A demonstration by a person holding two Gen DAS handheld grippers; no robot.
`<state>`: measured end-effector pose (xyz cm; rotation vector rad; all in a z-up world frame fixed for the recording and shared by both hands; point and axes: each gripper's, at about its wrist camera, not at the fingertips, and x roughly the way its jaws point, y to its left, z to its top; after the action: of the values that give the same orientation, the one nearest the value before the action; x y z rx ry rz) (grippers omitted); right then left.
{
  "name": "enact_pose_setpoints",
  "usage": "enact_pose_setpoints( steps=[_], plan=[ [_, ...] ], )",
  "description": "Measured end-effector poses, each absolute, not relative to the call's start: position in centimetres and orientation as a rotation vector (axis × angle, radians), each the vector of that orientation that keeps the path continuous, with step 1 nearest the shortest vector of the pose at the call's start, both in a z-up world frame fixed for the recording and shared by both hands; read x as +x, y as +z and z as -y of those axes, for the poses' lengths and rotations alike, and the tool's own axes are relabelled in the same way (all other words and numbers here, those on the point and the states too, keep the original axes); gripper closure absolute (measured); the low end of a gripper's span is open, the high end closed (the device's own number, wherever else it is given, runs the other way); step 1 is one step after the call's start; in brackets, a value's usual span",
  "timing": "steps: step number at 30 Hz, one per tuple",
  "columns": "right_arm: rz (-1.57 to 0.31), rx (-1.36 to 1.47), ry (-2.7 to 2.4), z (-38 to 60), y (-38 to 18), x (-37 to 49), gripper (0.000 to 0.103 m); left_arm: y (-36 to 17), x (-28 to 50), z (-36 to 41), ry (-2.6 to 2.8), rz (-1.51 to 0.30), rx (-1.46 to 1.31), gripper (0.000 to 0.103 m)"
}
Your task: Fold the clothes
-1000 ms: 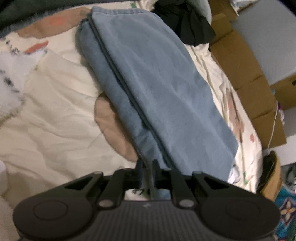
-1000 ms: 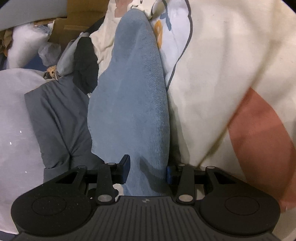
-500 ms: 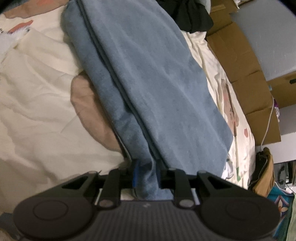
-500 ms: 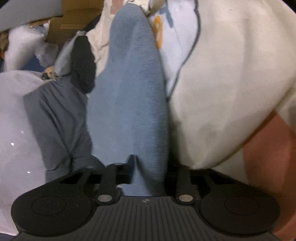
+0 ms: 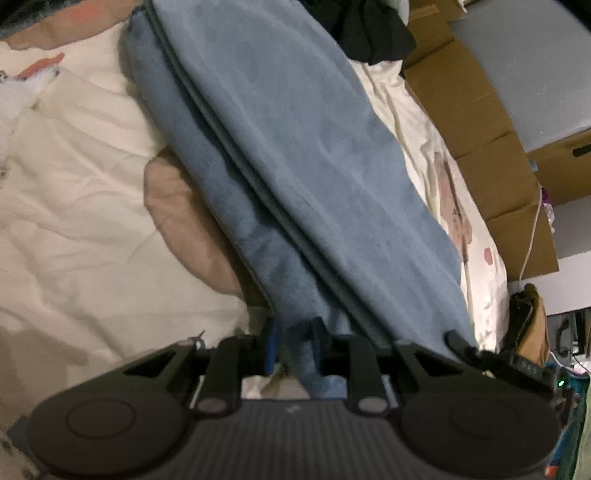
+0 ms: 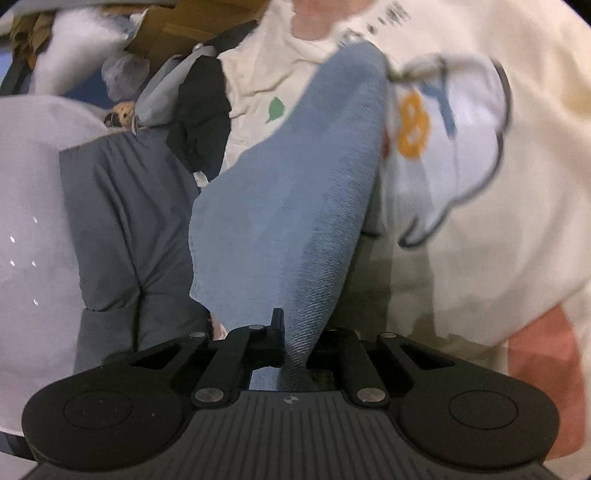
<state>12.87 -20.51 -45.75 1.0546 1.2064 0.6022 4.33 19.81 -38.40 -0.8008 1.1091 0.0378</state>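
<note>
A long folded blue denim garment [image 5: 295, 155] lies diagonally on the cream printed bedsheet [image 5: 74, 206]. My left gripper [image 5: 293, 345] is shut on the garment's near corner, with blue cloth bunched between its fingers. In the right wrist view the same blue garment [image 6: 303, 192] rises off the bed as a lifted fold. My right gripper [image 6: 295, 339] is shut on its near end, and the cloth hides the right finger. The tip of the right gripper [image 5: 456, 341] shows at the garment's lower right corner in the left wrist view.
A black garment [image 5: 369, 29] lies at the blue garment's far end. Cardboard boxes [image 5: 480, 122] line the bed's right side, with a tan bag [image 5: 528, 321] below them. A grey garment [image 6: 122, 221] and a white pillow [image 6: 33, 240] lie left of my right gripper.
My right gripper closed on the garment's end and lifted it off the bed. The left gripper took blue cloth between its fingers, and the garment's near corner bunched up.
</note>
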Motion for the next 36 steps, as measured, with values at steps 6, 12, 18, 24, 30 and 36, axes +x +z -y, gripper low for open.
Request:
enact_pose_setpoints(
  steps=[6, 12, 18, 24, 30, 36],
  plan=[
    [-1.244, 0.956, 0.611, 21.0, -42.5, 14.6, 0.098, -37.1, 3.2, -20.3, 0.062, -1.074, -0.805, 0.084],
    [-1.268, 0.869, 0.611, 24.3, -40.0, 15.9, 0.098, -36.3, 2.2, -20.9, 0.075, -1.060, -0.812, 0.084],
    [-1.302, 0.765, 0.529, 30.5, -38.5, 16.8, 0.098, -36.6, 2.3, -20.9, 0.069, -1.054, -0.816, 0.084],
    [-1.350, 0.655, 0.470, 35.9, -37.0, 17.9, 0.098, -35.7, 2.9, -20.0, 0.032, -1.009, -0.807, 0.084],
    [-1.379, 0.520, 0.498, 37.9, -33.3, 21.8, 0.098, -35.9, 3.0, -19.1, 0.012, -1.013, -0.795, 0.084],
    [-1.413, 0.438, 0.539, 38.8, -31.2, 24.5, 0.098, -35.9, 3.4, -18.8, 0.010, -1.017, -0.804, 0.084]
  ],
)
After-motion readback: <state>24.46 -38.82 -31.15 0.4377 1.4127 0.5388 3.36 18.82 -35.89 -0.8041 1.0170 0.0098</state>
